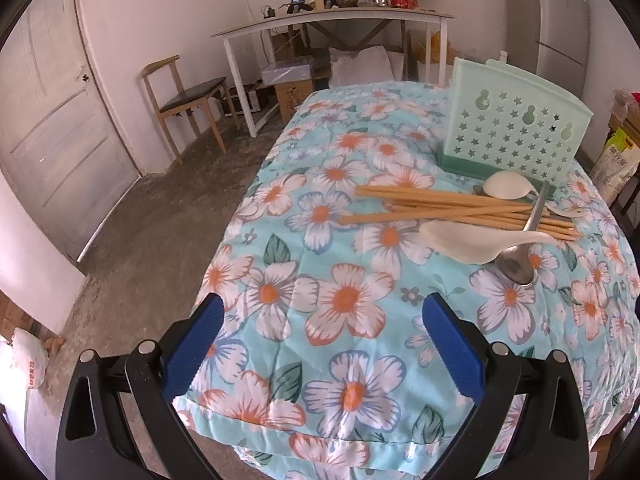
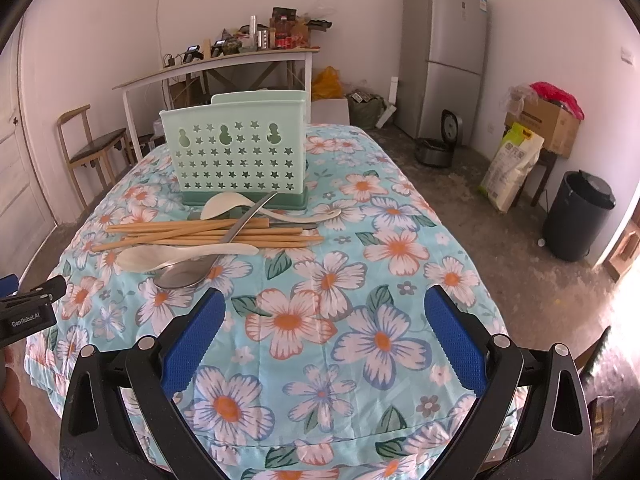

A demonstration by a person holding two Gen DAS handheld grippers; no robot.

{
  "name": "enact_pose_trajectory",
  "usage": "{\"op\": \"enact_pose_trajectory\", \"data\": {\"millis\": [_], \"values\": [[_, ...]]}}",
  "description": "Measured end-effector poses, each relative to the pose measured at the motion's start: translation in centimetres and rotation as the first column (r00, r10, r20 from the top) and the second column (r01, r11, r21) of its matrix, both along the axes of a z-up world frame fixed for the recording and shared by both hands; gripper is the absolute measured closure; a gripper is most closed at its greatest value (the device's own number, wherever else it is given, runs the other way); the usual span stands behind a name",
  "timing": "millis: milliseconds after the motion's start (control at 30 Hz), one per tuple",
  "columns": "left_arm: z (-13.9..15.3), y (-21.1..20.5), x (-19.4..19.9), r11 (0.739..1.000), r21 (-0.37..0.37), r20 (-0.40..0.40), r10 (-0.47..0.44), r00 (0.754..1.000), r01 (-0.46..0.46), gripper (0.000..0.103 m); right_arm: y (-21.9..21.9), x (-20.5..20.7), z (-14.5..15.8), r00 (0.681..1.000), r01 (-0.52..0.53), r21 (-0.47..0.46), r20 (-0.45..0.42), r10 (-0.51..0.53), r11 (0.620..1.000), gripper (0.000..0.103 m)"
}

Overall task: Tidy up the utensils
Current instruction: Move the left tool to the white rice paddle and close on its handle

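- Hovering short of the utensil pile, the left claw (image 1: 320, 344) and right claw (image 2: 324, 340) both stand with blue pads spread apart, holding nothing.
- Landmark: the green holder (image 2: 240, 152) on the floral worktop (image 2: 320, 320). Just in front of its base lie the chopsticks (image 2: 208, 236), two white spoons (image 2: 176, 256) and a metal spoon (image 2: 180, 276), crossed and overlapping.
- Risk, as I judge it: the metal spoon's handle runs over the chopsticks, so lifting either may drag or scatter the rest.
- Soft cloth may bunch under a pad pressing low, spoiling the grip.
- The light holder looks liable to tip or slide if a utensil strikes its wall.
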State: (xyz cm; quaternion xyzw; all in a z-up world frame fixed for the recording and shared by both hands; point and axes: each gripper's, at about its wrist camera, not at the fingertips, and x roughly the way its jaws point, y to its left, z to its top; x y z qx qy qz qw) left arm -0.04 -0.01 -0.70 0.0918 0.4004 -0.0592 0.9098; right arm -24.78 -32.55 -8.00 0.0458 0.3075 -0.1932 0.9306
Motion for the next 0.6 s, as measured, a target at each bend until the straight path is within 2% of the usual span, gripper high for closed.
{"op": "enact_pose_trajectory", "data": {"millis": [433, 600], "values": [[-1.0, -1.3, 1.8, 0.999, -0.021, -0.051, -0.041, 0.998, 0.04, 0.006, -0.9, 0.7, -1.1, 1.0, -0.015, 0.038, -0.025, 0.016, 0.999, 0.008], [-1.8, -1.9, 2.7, 0.989, -0.102, -0.089, -0.118, 0.989, 0.109, 0.006, -1.0, 1.2, -1.7, 0.999, -0.025, 0.049, -0.043, 0.027, 0.998, 0.008]]}}
